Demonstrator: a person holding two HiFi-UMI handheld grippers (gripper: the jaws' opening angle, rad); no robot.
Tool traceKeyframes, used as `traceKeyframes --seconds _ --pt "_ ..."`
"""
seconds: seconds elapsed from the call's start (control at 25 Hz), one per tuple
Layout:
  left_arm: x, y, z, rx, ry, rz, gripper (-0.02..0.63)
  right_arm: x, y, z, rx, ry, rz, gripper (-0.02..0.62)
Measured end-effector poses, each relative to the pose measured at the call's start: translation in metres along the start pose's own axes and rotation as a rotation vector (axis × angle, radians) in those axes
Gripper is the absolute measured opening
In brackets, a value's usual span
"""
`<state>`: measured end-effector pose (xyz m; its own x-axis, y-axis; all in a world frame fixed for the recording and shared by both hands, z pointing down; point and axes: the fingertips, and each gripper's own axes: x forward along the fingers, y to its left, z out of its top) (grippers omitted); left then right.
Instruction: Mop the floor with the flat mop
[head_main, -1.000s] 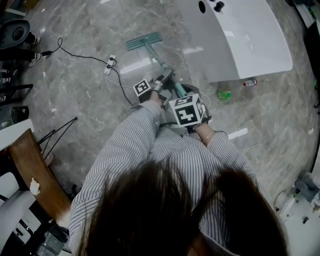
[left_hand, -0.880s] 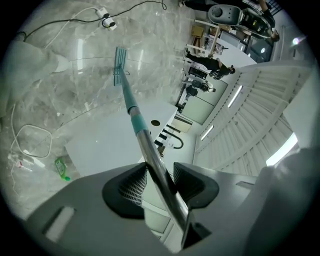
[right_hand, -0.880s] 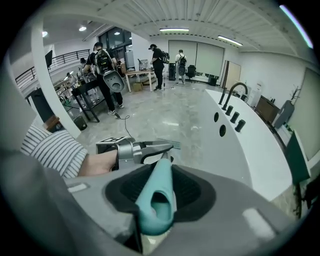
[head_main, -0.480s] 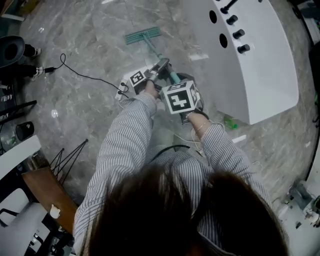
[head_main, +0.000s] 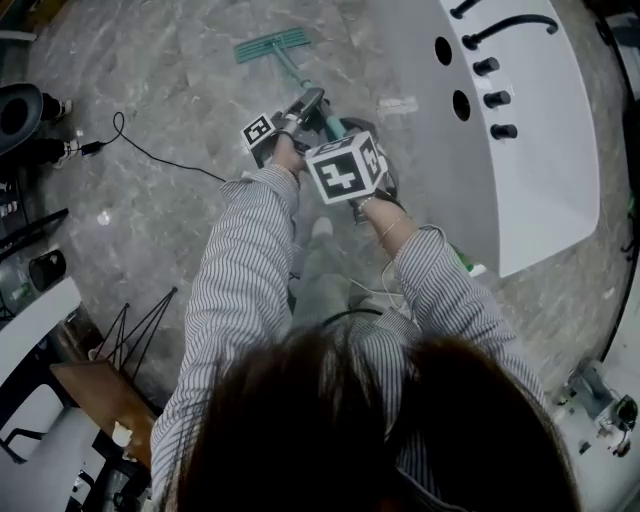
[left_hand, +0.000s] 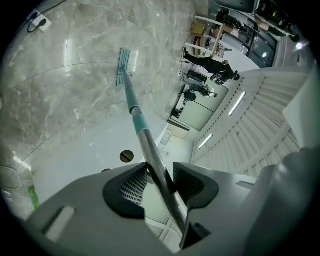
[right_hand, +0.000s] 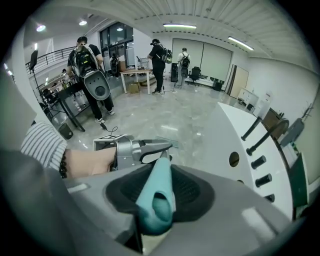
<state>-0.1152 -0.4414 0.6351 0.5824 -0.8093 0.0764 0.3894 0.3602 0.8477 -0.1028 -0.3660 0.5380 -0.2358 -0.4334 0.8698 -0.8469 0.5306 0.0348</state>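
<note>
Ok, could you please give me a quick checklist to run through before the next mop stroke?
1. Left hand-held gripper shut on the mop shaft: ok.
2. Right hand-held gripper shut on the teal grip: ok.
3. Mop head lying flat on the floor: ok.
4. Black cable apart from the mop head, off to its left: ok.
5. White console not touching the mop shaft: ok.
6. Mop pad damp enough: cannot tell.
</note>
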Motion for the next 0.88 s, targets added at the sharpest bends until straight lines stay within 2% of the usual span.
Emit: traceKeyframes --seconds 0.28,0.52,0.72,0.88 --pt "-0.001 0.015 -0.004 -0.05 -0.042 -0.036 0.16 0.005 -0.005 -0.018 -0.024 0.012 -0.017 0.107" --pt "-0.018 0.026 -0.028 -0.031 -0.03 -0.024 0.158 -0.012 0.002 -0.044 -0.028 0.001 -0.017 0.107" --pt "-0.044 0.054 -0.064 -0.018 -0.025 -0.01 0.158 -0.035 0.009 -0.091 -0.03 -0.002 -0.013 0.107" --pt "-0.077 0.085 -0.113 -0.001 -0.02 -0.008 0.158 -0.067 0.017 -0.148 -0.023 -0.005 -0.003 0.107"
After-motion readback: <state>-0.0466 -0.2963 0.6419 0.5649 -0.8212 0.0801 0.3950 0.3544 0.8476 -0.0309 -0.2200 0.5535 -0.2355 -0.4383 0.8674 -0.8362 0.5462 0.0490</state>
